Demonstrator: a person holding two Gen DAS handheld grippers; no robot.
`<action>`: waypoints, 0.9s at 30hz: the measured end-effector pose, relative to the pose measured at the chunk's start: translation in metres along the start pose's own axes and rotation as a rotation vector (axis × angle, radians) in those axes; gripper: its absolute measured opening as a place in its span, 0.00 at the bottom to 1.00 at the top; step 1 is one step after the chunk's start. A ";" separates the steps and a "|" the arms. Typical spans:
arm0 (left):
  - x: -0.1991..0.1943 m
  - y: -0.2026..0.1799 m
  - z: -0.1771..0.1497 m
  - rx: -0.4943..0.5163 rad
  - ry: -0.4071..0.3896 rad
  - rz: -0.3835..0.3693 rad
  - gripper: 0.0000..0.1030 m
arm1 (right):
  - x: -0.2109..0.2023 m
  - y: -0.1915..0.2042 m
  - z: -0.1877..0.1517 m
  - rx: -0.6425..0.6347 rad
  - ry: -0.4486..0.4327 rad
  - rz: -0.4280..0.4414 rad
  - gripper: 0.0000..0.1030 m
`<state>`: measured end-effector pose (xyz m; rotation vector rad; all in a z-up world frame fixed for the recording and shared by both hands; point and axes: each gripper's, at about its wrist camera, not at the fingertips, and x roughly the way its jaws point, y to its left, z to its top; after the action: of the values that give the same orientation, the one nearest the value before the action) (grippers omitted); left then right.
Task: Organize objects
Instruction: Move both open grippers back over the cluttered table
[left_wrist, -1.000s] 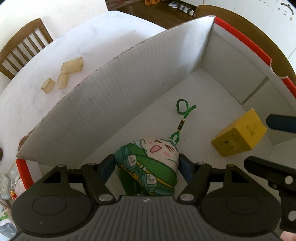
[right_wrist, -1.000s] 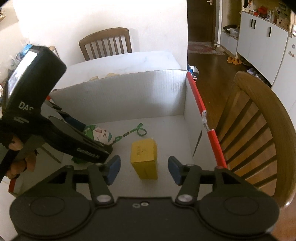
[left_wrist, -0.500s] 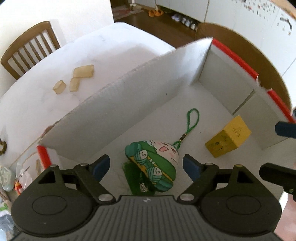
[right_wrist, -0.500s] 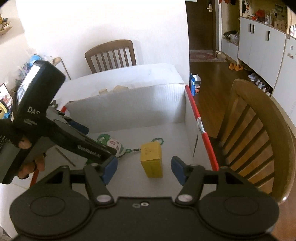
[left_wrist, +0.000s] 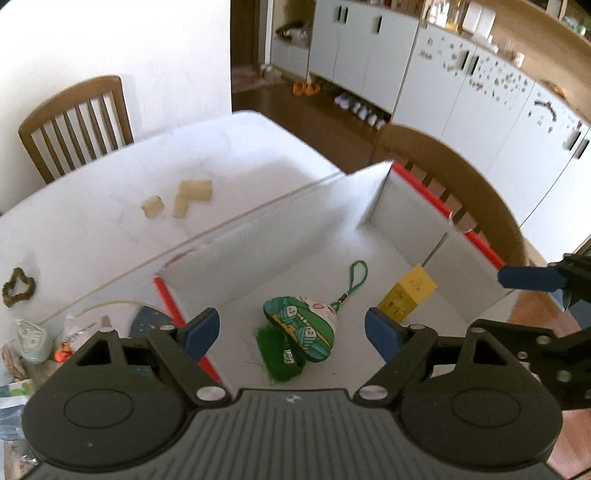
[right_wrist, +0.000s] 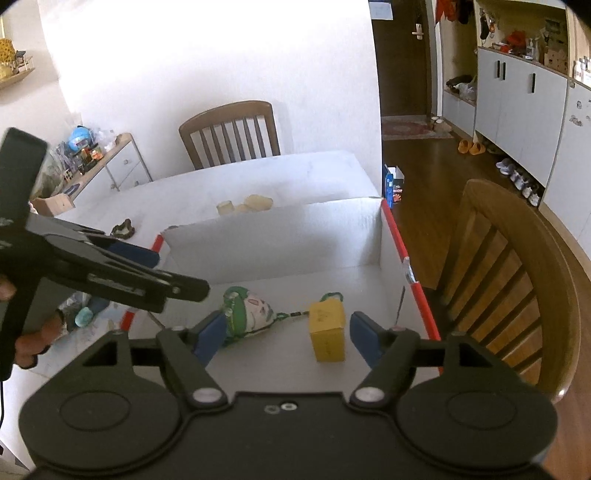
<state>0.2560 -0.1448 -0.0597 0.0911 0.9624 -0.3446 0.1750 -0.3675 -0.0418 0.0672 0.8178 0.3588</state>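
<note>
Now both the left gripper (left_wrist: 291, 332) and the right gripper (right_wrist: 282, 334), jaws just widened and empty, hang above the box (left_wrist: 280, 229), where the soft, light pouch (left_wrist: 301, 325) lies beside the stiff yellow carton (left_wrist: 406, 299), best pinched across its flat sides.

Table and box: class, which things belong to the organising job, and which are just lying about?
Job:
white box
green plush charm
yellow carton
left gripper, right gripper, jaws open

Lying about:
tan blocks
chairs
shoes
</note>
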 end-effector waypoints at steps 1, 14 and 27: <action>-0.006 0.003 -0.001 0.003 -0.015 -0.006 0.84 | -0.001 0.004 0.000 -0.001 -0.002 0.000 0.72; -0.075 0.060 -0.035 -0.089 -0.130 -0.050 0.92 | -0.008 0.066 0.003 0.012 -0.030 0.003 0.90; -0.117 0.158 -0.091 -0.198 -0.196 0.035 1.00 | 0.012 0.160 0.006 -0.034 -0.022 0.071 0.99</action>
<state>0.1756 0.0538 -0.0281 -0.1051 0.7956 -0.2199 0.1412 -0.2125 -0.0146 0.0684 0.7887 0.4382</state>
